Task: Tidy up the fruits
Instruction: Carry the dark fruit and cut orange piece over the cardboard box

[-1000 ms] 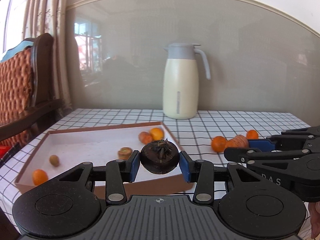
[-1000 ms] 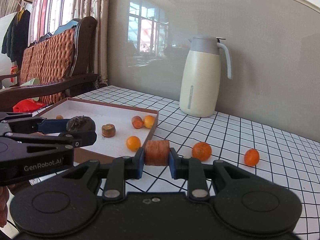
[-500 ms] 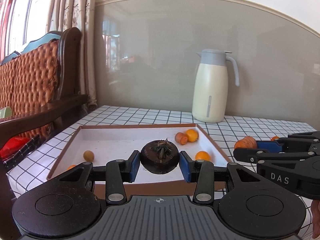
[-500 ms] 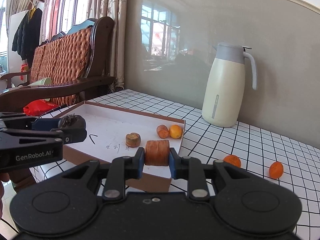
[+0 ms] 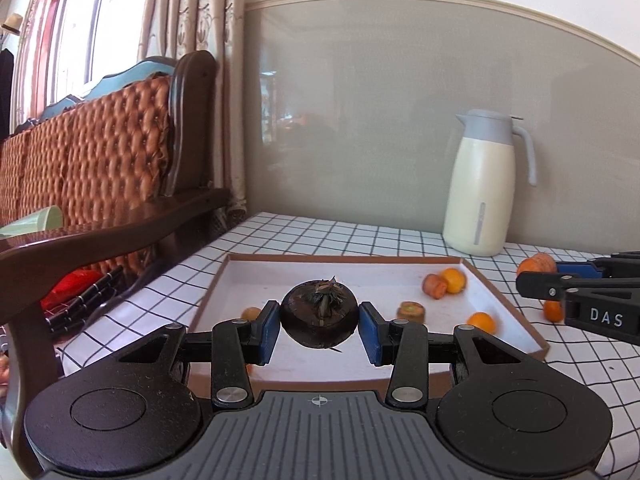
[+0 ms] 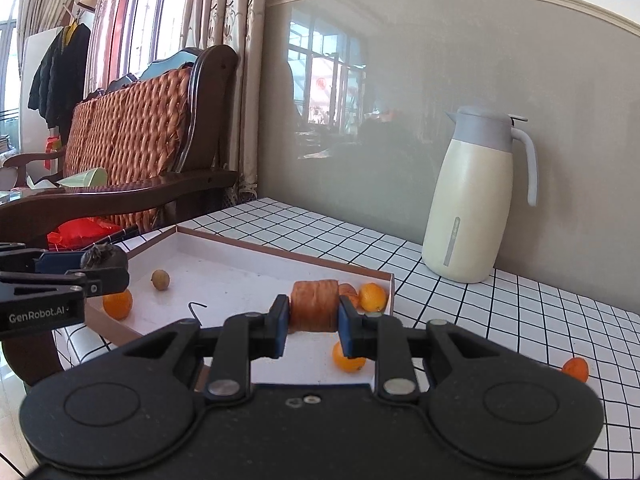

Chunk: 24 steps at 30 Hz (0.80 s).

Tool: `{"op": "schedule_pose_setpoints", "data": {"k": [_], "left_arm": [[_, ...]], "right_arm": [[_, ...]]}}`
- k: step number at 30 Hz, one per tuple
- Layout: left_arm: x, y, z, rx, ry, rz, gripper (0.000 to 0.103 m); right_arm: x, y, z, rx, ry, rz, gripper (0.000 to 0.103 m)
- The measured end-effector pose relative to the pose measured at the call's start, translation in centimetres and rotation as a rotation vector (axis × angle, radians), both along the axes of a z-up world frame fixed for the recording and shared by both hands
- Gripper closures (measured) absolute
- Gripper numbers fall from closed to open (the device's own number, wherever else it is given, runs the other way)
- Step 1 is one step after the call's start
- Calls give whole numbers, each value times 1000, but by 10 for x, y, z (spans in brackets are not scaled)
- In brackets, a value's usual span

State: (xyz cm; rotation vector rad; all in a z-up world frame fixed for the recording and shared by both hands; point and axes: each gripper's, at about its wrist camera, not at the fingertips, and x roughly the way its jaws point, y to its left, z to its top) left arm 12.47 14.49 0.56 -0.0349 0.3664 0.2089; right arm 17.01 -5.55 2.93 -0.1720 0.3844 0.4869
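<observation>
A dark brown round fruit (image 5: pixel 319 314) is pinched between the blue pads (image 5: pixel 269 330) of the left gripper (image 5: pixel 319 330). Its dried calyx is turned up and toward the camera, and no long axis can be made out on so round a body. It is held above the near part of the white tray (image 5: pixel 532 330), which lies on the checked tablecloth (image 5: pixel 320 236). Further right, a ridged orange-brown cylinder (image 6: pixel 315 310) is clamped in the right gripper (image 6: pixel 314 332). Its long axis is set crosswise, from pad to pad, with the flat ends pressed by the fingers (image 6: pixel 280 330), and it is held over the tray's near right part. In the left wrist view the same piece is seen at the far right edge, at the tip of the right gripper, beyond the tray's right wall. Small oranges (image 6: pixel 372 297), a cut brown piece (image 5: pixel 411 311) and a small tan fruit (image 6: pixel 160 280) are seen lying in the tray. One orange (image 6: pixel 576 369) is left on the cloth at the right. A cream jug (image 6: pixel 470 200) is stood at the wall.
</observation>
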Motion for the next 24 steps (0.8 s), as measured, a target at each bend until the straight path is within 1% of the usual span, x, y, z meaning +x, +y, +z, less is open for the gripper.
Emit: {"op": "schedule_pose_setpoints", "data": {"k": [5,10,14,18,24], "left_arm": [[13,14,-2,-4,4,23,60],[28,26,-4,-3,9,36,60],[44,35,-5,1,16,43,60],[62,45,-7,-12,25,48,60],[89,53,-14,3,46,54,60]], "right_arm": [[20,6,-3,-15,3,-8,87],[41,3,-6,12,31,-28,87],[52,5,-8,18,35,-31,87],[62,8,-10,18,39,-31,87],[82,12,-16,20,66,-32,87]]}}
